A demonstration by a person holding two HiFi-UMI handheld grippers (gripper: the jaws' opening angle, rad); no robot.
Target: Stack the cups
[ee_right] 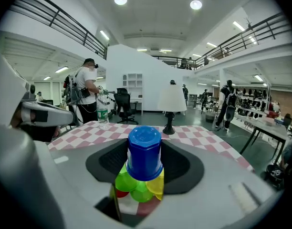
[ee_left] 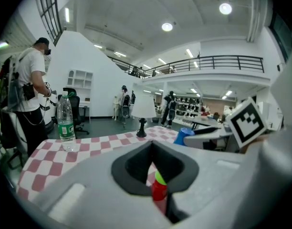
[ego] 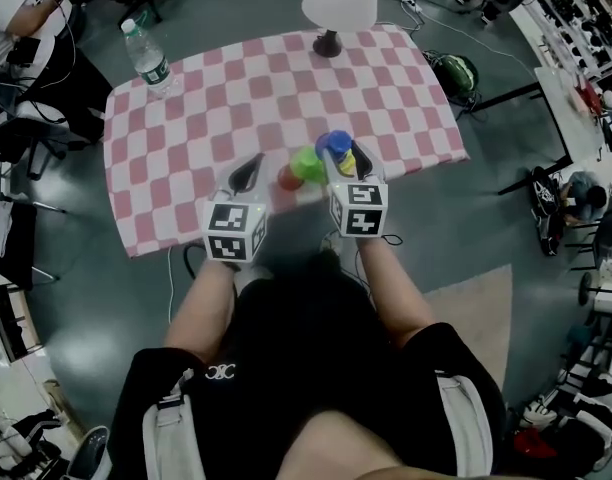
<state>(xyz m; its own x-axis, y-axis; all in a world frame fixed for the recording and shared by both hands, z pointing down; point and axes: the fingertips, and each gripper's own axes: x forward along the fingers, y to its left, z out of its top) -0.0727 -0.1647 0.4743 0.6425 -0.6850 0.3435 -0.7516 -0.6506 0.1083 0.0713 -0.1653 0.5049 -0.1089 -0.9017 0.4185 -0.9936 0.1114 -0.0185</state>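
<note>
— A big hall with a railed gallery is spreading out around that table (ego: 186, 118), which is wearing a pink-and-white checked cloth. What is sitting in the cups?
— Hard to say. The blue cup (ee_right: 144, 162) is hanging mouth down, so its inside is facing away. The right gripper (ego: 353, 155) is clamping it between widely spread jaws, over the other cups. I am not seeing whether it is touching them.
— And the others?
— The green cup (ego: 307, 164), yellow cup (ego: 347, 160) and red cup (ego: 289, 178) are bunching together near the cloth's front edge. I am not making out anything inside them.
— The left gripper (ee_left: 151, 147)?
— It is hovering just beside the red cup, with its jaws drawn in until the tips are meeting. It is carrying nothing.
— Is anything getting in the way?
— Not close by. A water bottle (ego: 146, 58) is standing at the far left corner. A lamp (ego: 338, 3) with a white shade is standing at the far edge. Both are sitting well apart from the cups, with open checks stretching between. A person in a white shirt (ee_left: 26, 85) is standing beyond the table's left side, near some office chairs (ee_left: 75, 109).
</note>
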